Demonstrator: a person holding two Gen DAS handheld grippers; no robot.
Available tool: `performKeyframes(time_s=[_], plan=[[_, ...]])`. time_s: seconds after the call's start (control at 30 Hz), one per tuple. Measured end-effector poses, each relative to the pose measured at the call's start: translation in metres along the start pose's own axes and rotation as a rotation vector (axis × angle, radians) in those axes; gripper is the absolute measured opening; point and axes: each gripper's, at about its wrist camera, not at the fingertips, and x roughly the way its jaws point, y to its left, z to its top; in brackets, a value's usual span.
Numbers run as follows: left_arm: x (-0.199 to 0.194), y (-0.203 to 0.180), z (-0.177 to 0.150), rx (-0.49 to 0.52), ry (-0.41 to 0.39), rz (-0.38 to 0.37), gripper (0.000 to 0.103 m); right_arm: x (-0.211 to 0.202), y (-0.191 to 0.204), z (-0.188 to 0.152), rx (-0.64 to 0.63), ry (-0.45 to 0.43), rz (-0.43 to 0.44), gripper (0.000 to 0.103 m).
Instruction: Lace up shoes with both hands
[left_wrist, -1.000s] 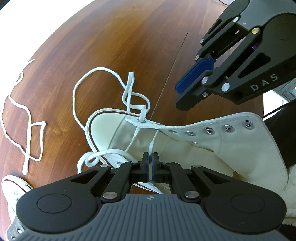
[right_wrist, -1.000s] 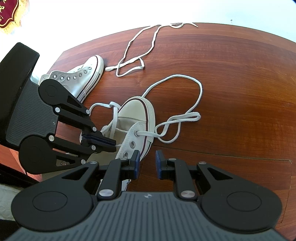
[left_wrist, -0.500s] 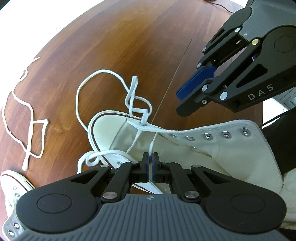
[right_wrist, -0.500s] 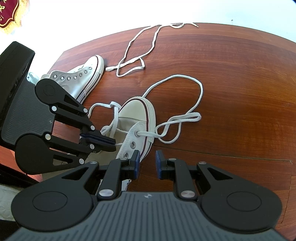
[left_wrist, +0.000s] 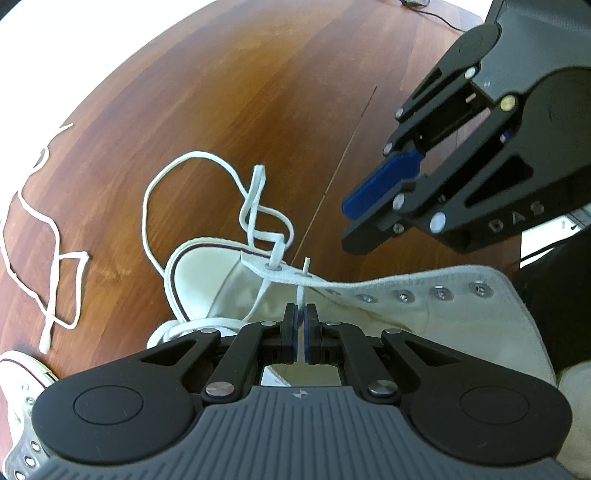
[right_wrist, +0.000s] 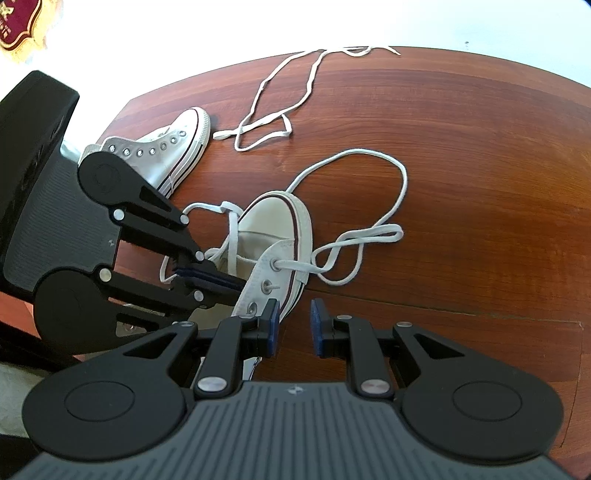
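A white high-top shoe (left_wrist: 424, 314) lies on its side on the wooden table (left_wrist: 221, 92). Its white lace (left_wrist: 255, 206) runs through the first eyelet and loops across the wood. My left gripper (left_wrist: 300, 314) is shut on the lace's free end, just below the eyelet row. The lace tip (left_wrist: 306, 264) pokes up through the second eyelet. My right gripper (left_wrist: 345, 223) hovers above and to the right of the shoe. In the right wrist view the right gripper (right_wrist: 293, 321) stands open with nothing between its pads, close to the shoe (right_wrist: 273, 229), and the left gripper (right_wrist: 236, 282) reaches in from the left.
A second white high-top (right_wrist: 177, 147) lies further back on the left. A loose white lace (right_wrist: 273, 118) trails from beside it to the table's far edge. A seam (right_wrist: 480, 314) crosses the wood. A dark cable (left_wrist: 436, 16) lies at the far edge.
The lace tip now sticks out through the second eyelet, where it was not seen before. Both grippers have barely shifted.
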Motion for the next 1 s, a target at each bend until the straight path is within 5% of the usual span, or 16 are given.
performKeyframes(time_s=[0.3, 1.0], plan=[[-0.002, 0.0, 0.003, -0.021, -0.025, 0.028, 0.003, 0.007, -0.013, 0.004, 0.059, 0.005, 0.098, 0.02], [0.001, -0.003, 0.007, -0.02, -0.025, 0.035, 0.003, 0.044, -0.079, -0.009, 0.591, 0.026, 0.426, 0.018]])
